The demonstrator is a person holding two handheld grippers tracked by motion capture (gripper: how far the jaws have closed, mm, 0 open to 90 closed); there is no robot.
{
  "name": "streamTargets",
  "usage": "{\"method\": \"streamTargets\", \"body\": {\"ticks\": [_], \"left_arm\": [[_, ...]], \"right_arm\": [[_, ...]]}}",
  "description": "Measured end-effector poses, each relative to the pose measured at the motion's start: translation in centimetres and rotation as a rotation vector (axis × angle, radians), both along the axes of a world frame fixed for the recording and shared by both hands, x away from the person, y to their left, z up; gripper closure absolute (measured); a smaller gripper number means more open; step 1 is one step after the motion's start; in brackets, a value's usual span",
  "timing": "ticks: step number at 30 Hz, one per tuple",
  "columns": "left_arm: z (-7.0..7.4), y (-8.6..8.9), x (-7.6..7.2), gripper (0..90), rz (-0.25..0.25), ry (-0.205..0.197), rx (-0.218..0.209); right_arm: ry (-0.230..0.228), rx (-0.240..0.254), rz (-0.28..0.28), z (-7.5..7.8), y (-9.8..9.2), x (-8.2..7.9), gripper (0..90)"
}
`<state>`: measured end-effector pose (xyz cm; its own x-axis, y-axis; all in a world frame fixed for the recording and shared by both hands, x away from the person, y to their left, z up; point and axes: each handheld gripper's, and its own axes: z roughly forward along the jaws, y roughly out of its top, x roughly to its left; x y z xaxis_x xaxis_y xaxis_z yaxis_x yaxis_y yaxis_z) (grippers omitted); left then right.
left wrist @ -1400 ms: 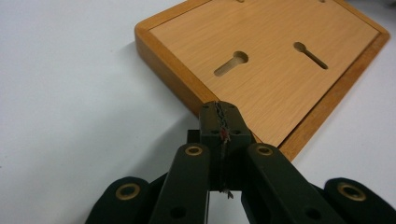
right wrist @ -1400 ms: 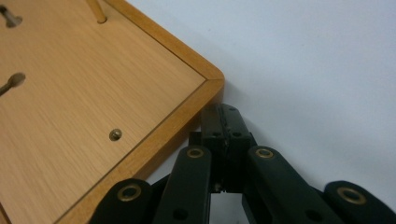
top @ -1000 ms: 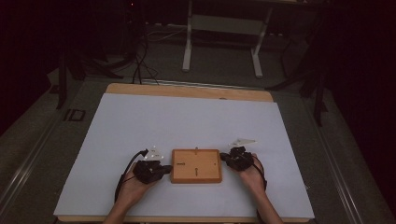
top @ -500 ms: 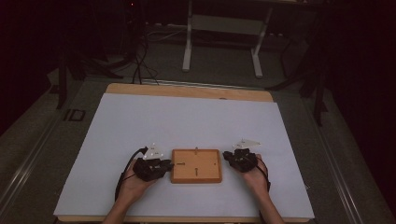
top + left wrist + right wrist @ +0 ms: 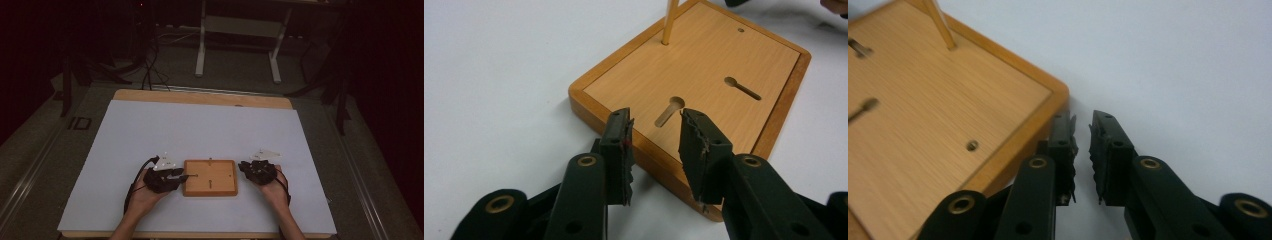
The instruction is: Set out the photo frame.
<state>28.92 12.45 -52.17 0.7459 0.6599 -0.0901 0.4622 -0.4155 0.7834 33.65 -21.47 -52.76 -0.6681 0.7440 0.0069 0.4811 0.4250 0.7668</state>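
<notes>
A flat wooden board (image 5: 210, 177) lies on the white table near its front edge. The board has two keyhole slots (image 5: 669, 111), a small hole (image 5: 740, 30) and a thin upright peg (image 5: 669, 22). My left gripper (image 5: 181, 176) sits at the board's left side. In the left gripper view it (image 5: 655, 125) is open, its jaws hovering over the board's near rim with nothing held. My right gripper (image 5: 243, 166) rests just off the board's right side. Its jaws (image 5: 1083, 120) stand on the bare table beside the board's corner (image 5: 1053, 95), with just a narrow gap between them.
The white sheet (image 5: 200, 130) covers most of a wooden table whose back edge (image 5: 200, 96) shows. Beyond it stand a metal desk frame (image 5: 237, 45) and floor cables (image 5: 150, 70). The person's hands (image 5: 142, 197) come in from the bottom.
Both grippers have shifted slightly beside the board, the left edging toward its rim. The board itself has stayed put.
</notes>
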Motion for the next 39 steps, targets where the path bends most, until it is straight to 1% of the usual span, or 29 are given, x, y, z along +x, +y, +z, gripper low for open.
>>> {"method": "streamTargets", "body": {"ticks": [1, 2, 4, 8, 11, 14, 19, 24, 30, 33, 35, 36, 39], "left_arm": [[0.0, -0.1, -0.1, 64.8, -0.003, -0.003, 0.003], [0.0, -0.2, -0.1, 63.6, -0.006, -0.004, 0.003], [0.1, -0.3, -0.1, 62.6, -0.008, -0.004, -0.005], [0.1, -0.3, -0.1, 61.3, -0.009, 0.000, -0.012], [0.1, -0.4, 0.0, 60.5, -0.013, -0.002, -0.014], [0.1, -0.4, 0.0, 59.3, -0.018, -0.001, -0.013], [0.1, -0.3, 0.0, 59.0, -0.020, -0.006, -0.021], [0.2, -0.1, 0.0, 58.8, -0.016, -0.007, -0.030], [0.2, 0.0, 0.1, 58.8, -0.016, -0.009, -0.031], [0.2, -0.1, 0.1, 58.7, -0.016, -0.009, -0.029], [0.2, -0.1, 0.1, 58.7, -0.015, -0.010, -0.027], [0.2, -0.1, 0.1, 58.7, -0.015, -0.011, -0.026], [0.2, -0.1, 0.1, 58.8, -0.015, -0.011, -0.025]], "right_arm": [[-0.008, 0.005, 0.005, 0.2, 0.0, -0.1, 78.2], [-0.021, 0.019, 0.017, 0.5, 0.1, -0.1, 75.9], [-0.027, 0.026, 0.030, 0.7, 0.3, -0.2, 73.5], [-0.051, 0.030, 0.074, 1.3, 0.9, -0.4, 71.8], [-0.062, 0.024, 0.110, 1.6, 1.4, -0.6, 70.5], [-0.065, 0.037, 0.146, 1.9, 2.0, -0.6, 69.5], [-0.071, 0.032, 0.186, 2.0, 3.2, -0.3, 68.7], [-0.065, 0.058, 0.221, 2.2, 4.6, 0.1, 67.3], [-0.073, 0.053, 0.275, 2.3, 6.4, 0.4, 66.8], [-0.069, 0.045, 0.284, 2.1, 7.2, 0.6, 67.9], [-0.068, 0.033, 0.274, 1.9, 7.5, 0.9, 71.9], [-0.063, 0.036, 0.274, 1.8, 7.7, 1.0, 72.9], [-0.057, 0.038, 0.272, 1.4, 8.3, 1.3, 72.8]]}}
